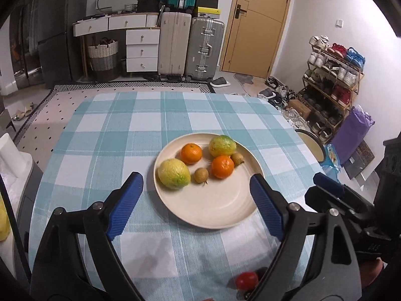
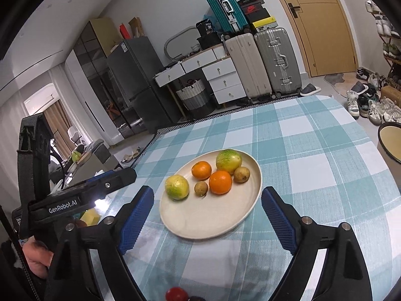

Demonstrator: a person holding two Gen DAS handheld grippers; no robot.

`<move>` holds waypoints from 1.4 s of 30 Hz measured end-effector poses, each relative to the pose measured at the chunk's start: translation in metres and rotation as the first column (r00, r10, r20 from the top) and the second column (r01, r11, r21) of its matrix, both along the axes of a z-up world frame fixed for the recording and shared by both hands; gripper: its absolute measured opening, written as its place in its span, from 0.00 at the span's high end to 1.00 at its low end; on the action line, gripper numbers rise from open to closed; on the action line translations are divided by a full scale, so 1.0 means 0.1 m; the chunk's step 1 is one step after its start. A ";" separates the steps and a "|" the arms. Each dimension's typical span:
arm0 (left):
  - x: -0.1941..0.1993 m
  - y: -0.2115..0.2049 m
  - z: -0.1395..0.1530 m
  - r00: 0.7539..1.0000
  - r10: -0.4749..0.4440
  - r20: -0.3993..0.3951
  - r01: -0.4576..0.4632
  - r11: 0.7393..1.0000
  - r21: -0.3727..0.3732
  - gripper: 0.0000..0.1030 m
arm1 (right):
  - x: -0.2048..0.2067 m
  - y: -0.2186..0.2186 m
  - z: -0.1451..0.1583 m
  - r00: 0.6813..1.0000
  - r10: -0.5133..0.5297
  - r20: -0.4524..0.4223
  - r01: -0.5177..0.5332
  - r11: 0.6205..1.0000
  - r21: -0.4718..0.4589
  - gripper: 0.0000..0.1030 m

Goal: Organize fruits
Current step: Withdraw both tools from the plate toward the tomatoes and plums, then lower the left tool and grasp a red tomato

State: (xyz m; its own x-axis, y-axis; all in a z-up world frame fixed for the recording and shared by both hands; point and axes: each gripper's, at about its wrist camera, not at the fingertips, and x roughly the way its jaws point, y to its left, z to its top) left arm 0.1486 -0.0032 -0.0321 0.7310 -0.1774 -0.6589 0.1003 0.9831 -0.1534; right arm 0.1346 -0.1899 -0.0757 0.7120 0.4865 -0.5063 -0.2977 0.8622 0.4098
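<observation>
A cream plate [image 1: 213, 213] lies on the checked tablecloth [image 1: 112, 138]. On it sit two oranges [image 1: 191, 153], two yellow-green fruits [image 1: 173, 177] and two small brown fruits [image 1: 201, 175]. My left gripper [image 1: 196, 177] hovers open in front of the plate with nothing between its blue pads [image 1: 127, 200]. My right gripper [image 2: 208, 191] is likewise open and empty, on the near side of the plate [image 2: 200, 223]. A small red fruit [image 1: 246, 280] and a dark one beside it lie on the cloth close under the grippers; the red fruit [image 2: 176, 294] also shows in the right wrist view.
A yellow-rimmed bowl [image 1: 312, 145] stands off the table's right edge. Beyond the table are suitcases [image 1: 204, 47], white drawers [image 1: 142, 50], a woven basket [image 1: 102, 55] and a shoe rack [image 1: 333, 80]. A hand [image 2: 37, 258] holds the left gripper's body at the left.
</observation>
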 end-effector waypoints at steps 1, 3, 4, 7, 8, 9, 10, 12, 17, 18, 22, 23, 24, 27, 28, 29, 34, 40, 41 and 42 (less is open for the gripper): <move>-0.03 -0.02 -0.01 1.000 -0.001 -0.002 0.001 1.000 0.001 0.17 | -0.02 0.00 0.01 1.000 0.000 0.003 0.000 1.000 0.000 0.07; -0.12 -0.05 -0.03 1.000 -0.005 -0.003 0.005 1.000 0.007 0.16 | -0.09 0.01 0.02 1.000 0.009 0.012 -0.009 1.000 0.006 0.06; -0.13 -0.06 -0.05 1.000 -0.005 -0.005 0.005 1.000 0.009 0.16 | -0.12 0.01 0.03 1.000 0.016 0.013 -0.016 1.000 0.013 0.05; -0.24 -0.08 -0.07 1.000 -0.016 -0.011 0.017 1.000 0.002 0.11 | -0.20 0.02 0.04 1.000 0.028 0.013 -0.028 0.999 0.021 0.05; -0.27 -0.08 -0.08 1.000 -0.016 -0.011 0.016 1.000 0.000 0.08 | -0.22 0.03 0.04 1.000 0.026 0.013 -0.026 0.999 0.019 0.05; -0.31 -0.08 -0.09 1.000 -0.016 -0.008 0.016 1.000 -0.002 0.06 | -0.26 0.03 0.04 1.000 0.026 0.014 -0.026 1.000 0.017 0.04; -0.34 -0.07 -0.09 1.000 -0.015 -0.004 0.014 1.000 -0.004 0.04 | -0.28 0.03 0.04 1.000 0.026 0.015 -0.026 1.000 0.017 0.04; -0.41 -0.04 -0.10 1.000 -0.006 0.008 0.007 1.000 -0.010 0.03 | -0.34 0.02 0.04 1.000 0.022 0.018 -0.022 1.000 0.015 0.04; -0.53 0.03 -0.14 1.000 0.020 0.006 -0.020 1.000 -0.013 0.01 | -0.46 0.02 0.03 0.999 0.022 0.024 -0.022 1.000 0.002 0.02; -0.54 0.05 -0.15 1.000 0.025 0.003 -0.025 1.000 -0.014 0.01 | -0.49 0.02 0.03 0.999 0.021 0.025 -0.021 1.000 -0.001 0.01; -0.62 0.09 -0.22 0.999 0.038 -0.018 -0.038 0.999 -0.013 0.01 | -0.61 0.03 0.00 0.999 0.020 0.031 -0.020 1.000 -0.017 0.01; -0.65 0.10 -0.25 0.999 0.037 -0.022 -0.037 0.999 -0.017 0.01 | -0.64 0.02 -0.01 0.999 0.020 0.031 -0.019 1.000 -0.018 0.01; -0.67 0.10 -0.27 0.999 0.035 -0.026 -0.036 0.999 -0.019 0.01 | -0.67 0.03 -0.03 0.999 0.016 0.028 -0.016 1.000 -0.022 0.01; -0.74 0.11 -0.37 0.998 0.032 -0.048 -0.033 0.999 -0.023 0.01 | -0.74 0.03 -0.06 1.000 0.009 0.020 -0.008 0.999 -0.035 0.00; -0.76 0.12 -0.40 0.998 0.028 -0.058 -0.030 0.999 -0.029 0.01 | -0.76 0.04 -0.08 1.000 0.006 0.018 -0.005 0.999 -0.043 0.00; -0.78 0.12 -0.46 0.997 0.016 -0.075 -0.019 0.999 -0.042 0.01 | -0.78 0.04 -0.09 1.000 0.004 0.018 -0.003 0.999 -0.049 0.00; -0.88 0.11 -0.68 0.991 -0.018 -0.130 0.009 0.998 -0.065 0.01 | -0.86 0.08 -0.17 1.000 -0.011 0.009 0.011 0.995 -0.100 0.00; -1.00 0.03 -0.92 0.983 -0.055 -0.175 0.043 0.997 -0.068 0.01 | -0.91 0.09 -0.31 1.000 -0.020 -0.021 0.018 0.992 -0.123 0.00; -1.02 0.01 -0.96 0.982 -0.064 -0.177 0.053 0.996 -0.068 0.01 | -0.92 0.09 -0.33 0.999 -0.021 -0.028 0.018 0.992 -0.124 0.00; -1.04 0.00 -0.98 0.982 -0.069 -0.178 0.058 0.996 -0.067 0.01 | -0.94 0.08 -0.35 0.999 -0.023 -0.034 0.018 0.992 -0.125 0.00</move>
